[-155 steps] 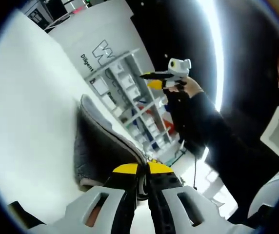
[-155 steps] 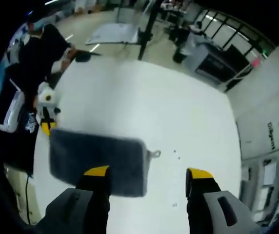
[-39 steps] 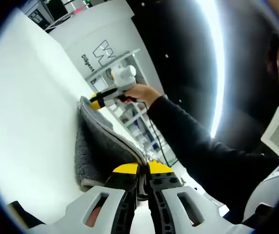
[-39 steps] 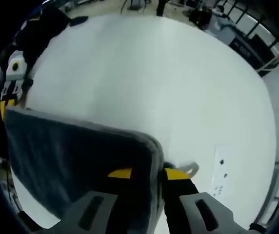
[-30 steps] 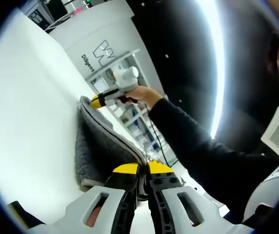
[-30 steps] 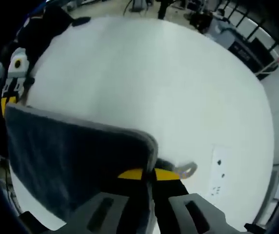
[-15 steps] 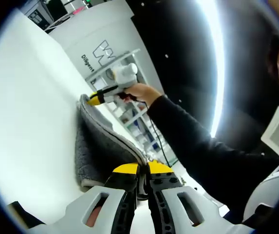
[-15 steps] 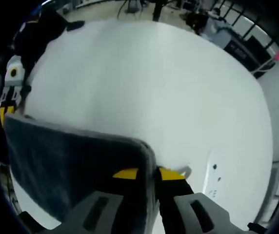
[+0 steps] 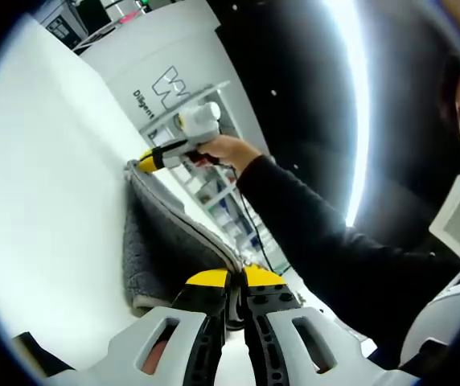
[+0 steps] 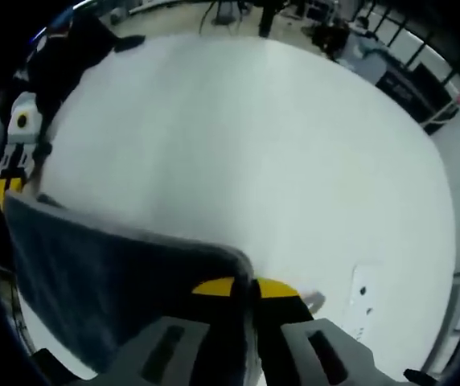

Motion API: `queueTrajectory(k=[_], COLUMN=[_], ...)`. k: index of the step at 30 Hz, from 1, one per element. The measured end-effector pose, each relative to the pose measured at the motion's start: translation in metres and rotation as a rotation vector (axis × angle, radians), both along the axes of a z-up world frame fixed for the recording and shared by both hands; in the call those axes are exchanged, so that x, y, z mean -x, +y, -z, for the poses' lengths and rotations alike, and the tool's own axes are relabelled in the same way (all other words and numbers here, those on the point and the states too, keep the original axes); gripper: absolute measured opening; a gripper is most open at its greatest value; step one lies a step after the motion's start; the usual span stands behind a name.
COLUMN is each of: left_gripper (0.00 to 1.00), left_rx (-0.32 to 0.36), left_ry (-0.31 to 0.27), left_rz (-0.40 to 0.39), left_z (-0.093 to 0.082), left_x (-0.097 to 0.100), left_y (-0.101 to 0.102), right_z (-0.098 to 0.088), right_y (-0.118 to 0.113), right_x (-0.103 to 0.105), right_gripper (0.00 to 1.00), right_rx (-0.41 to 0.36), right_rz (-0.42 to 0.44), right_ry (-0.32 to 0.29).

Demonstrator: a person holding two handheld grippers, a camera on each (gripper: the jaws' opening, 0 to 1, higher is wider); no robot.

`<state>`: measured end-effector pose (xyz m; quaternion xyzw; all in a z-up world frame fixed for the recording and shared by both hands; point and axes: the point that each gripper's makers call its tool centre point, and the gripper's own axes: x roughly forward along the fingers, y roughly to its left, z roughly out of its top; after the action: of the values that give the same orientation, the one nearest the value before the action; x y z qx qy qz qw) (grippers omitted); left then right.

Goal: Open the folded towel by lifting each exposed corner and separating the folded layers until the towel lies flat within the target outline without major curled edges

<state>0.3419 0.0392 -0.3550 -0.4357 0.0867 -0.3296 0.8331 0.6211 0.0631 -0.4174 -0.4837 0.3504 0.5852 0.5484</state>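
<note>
White table (image 10: 238, 137) takes up most of the right gripper view, also the left side of the left gripper view (image 9: 45, 185). Grey towel (image 10: 117, 281), dark fuzzy face with paler edge trim, held up off the table between both grippers; in the left gripper view it stands edge-on (image 9: 162, 241) from the near jaws toward the far gripper. Small hanging loop (image 10: 314, 301) pokes out past the towel corner, above the table. Person's dark sleeve (image 9: 326, 249) crosses the left gripper view, hand (image 9: 228, 150) holding the right gripper (image 9: 145, 163). Left gripper (image 9: 236, 279), yellow tips pressed together, clamped on the towel's near corner; seen small at the far left edge in the right gripper view (image 10: 9, 181). Right gripper (image 10: 246, 287) jaws closed, pinching the towel's other top corner. Shelving (image 9: 214, 193) and a white wall with a logo (image 9: 162, 84) behind.
</note>
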Motion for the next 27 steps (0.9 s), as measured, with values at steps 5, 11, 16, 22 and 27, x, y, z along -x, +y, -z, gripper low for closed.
queueTrajectory(k=[5, 11, 16, 22, 27], left_gripper=[0.04, 0.03, 0.02, 0.02, 0.02], left_rx=[0.000, 0.003, -0.070, -0.097, -0.095], left_ry=[-0.001, 0.002, -0.029, -0.036, -0.029], left_rz=[-0.002, -0.004, -0.001, 0.000, 0.014], left_z=[0.000, 0.000, -0.002, -0.002, -0.005], left_x=[0.001, 0.002, 0.008, 0.005, 0.009], left_y=[-0.001, -0.001, -0.006, -0.004, -0.002], right_z=[-0.003, -0.006, -0.011, -0.016, -0.021], right_y=[-0.003, -0.001, 0.004, 0.010, 0.019], right_x=[0.004, 0.006, 0.002, -0.009, 0.000], right_gripper=[0.01, 0.00, 0.00, 0.00, 0.00], right_rx=[-0.017, -0.025, -0.026, -0.033, -0.049], right_rz=[0.011, 0.014, 0.018, 0.008, -0.022], right_ry=[0.003, -0.003, -0.007, -0.045, -0.072])
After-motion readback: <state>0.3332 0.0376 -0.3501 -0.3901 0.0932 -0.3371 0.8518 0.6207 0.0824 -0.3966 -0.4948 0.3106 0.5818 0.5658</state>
